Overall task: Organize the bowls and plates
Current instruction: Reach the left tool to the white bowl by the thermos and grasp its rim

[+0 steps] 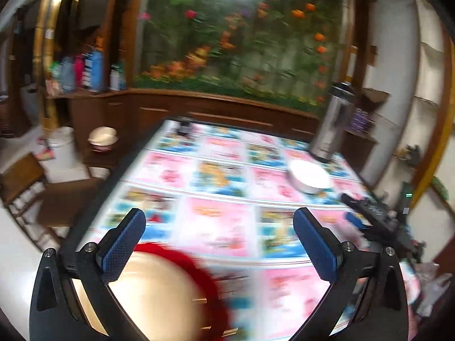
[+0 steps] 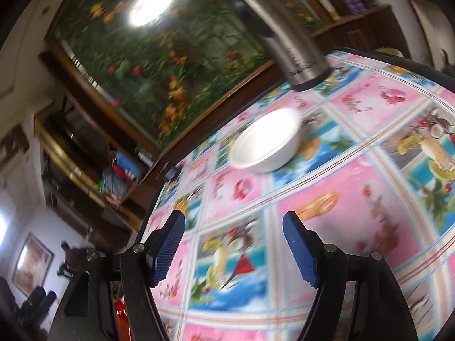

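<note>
My left gripper (image 1: pixel 219 221) hangs over the near end of the table with its blue ribbed pads (image 1: pixel 122 245) spread wide, nothing between them. Just under the left pad sits a cream plate with a red rim (image 1: pixel 159 292), badly smeared by blur, lying on the glossy pink-and-blue fruit-print tablecloth (image 1: pixel 216 227).

Over on the far right side of the table I see a shallow white bowl (image 1: pixel 310 177), upright, close in front of a tall brushed-steel vacuum flask with a black base (image 1: pixel 332 122); I cannot tell if they touch. The right gripper (image 1: pixel 369 216) shows there too, as a dark shape low beside that bowl.

From the right wrist camera, my right gripper (image 2: pixel 233 244) is also wide apart and holding nothing, tilted over the tablecloth (image 2: pixel 355 207). The white bowl (image 2: pixel 266 145) lies ahead of it, well apart from the fingertips, with the steel flask (image 2: pixel 287 37) just beyond.

Writing: there is a dark printed mark low on the flask and pink script in the cloth's panels, but both are too blurred to read. A flower mural (image 1: pixel 244 37) fills the back wall.
</note>
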`<state>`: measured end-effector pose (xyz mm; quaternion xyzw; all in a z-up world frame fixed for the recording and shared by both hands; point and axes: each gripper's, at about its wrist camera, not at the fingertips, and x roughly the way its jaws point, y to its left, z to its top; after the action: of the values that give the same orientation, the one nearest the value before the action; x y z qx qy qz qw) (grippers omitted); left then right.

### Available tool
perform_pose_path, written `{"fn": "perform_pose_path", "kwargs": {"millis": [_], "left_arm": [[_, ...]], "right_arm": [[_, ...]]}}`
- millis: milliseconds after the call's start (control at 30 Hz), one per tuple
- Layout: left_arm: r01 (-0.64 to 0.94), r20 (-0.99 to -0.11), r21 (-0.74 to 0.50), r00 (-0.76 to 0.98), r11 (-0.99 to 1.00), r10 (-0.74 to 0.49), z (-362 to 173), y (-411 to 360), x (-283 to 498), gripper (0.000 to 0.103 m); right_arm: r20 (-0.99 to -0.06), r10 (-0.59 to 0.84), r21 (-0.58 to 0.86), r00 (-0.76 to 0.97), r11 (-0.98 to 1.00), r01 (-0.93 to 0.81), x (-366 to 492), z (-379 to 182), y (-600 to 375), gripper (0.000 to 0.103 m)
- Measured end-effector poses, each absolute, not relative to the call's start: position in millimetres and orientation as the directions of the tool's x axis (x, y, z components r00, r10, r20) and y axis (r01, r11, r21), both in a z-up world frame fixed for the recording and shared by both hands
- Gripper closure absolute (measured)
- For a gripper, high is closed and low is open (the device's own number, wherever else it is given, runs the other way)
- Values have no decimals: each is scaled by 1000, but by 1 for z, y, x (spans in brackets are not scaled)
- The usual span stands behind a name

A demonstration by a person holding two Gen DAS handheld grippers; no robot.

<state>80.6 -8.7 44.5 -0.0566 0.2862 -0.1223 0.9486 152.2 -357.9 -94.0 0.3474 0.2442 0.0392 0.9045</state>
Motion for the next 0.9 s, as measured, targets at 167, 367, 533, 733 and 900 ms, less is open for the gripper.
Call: {"fn": "perform_pose_path", "kwargs": {"millis": [167,367,533,733,900], "left_arm": [[249,-594,-258,721,933,-357,34,-67,122,0],[175,-660,-240,691,955,-293,18,-120,176,0],[168,-712,-182,657,969,-248,0,-164,222,0],[151,-761,-268,572,952,-305,-15,-199,280,0],[112,-821,-304,472,946,-320,-39,-217,317,0]], "right_arm": [[-390,233,702,891,702,124,160,-99,-396,29],[-312,277,804,909,587,97,172,-109,-440,28],[-287,269,841,919,530,107,179,-114,-463,28],[-249,290,877,924,472,88,183,-112,-481,27],[-213,296,897,931,436,66,180,-108,-489,25]]}}
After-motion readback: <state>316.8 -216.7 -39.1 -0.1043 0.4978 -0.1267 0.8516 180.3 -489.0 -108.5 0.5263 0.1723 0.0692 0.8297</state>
